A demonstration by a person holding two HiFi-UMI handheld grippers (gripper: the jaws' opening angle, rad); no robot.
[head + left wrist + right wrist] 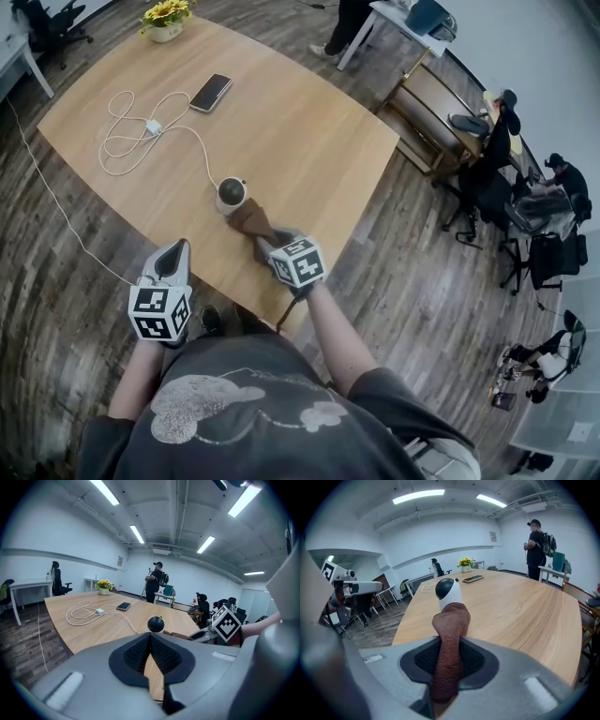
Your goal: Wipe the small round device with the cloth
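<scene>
R gripper (449,662) is clamping the brown cloth (248,217). The cloth's far end is touching the small round device (231,194), which is standing near the table's (319,122) front edge. L gripper (150,649) is hovering by that edge, jaws together, empty. A white cable (120,142) is running from the device to a charger (153,126). Phone (210,92) and flower pot (167,19) are sitting farther back.

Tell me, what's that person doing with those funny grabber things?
A person stands at a wooden table with a gripper in each hand. The right gripper is pinching a brown cloth and pushing it against the small round device to wipe it. The left gripper is shut with nothing in it, held by the table's near edge. A phone, a white cable and flowers sit farther away.
</scene>
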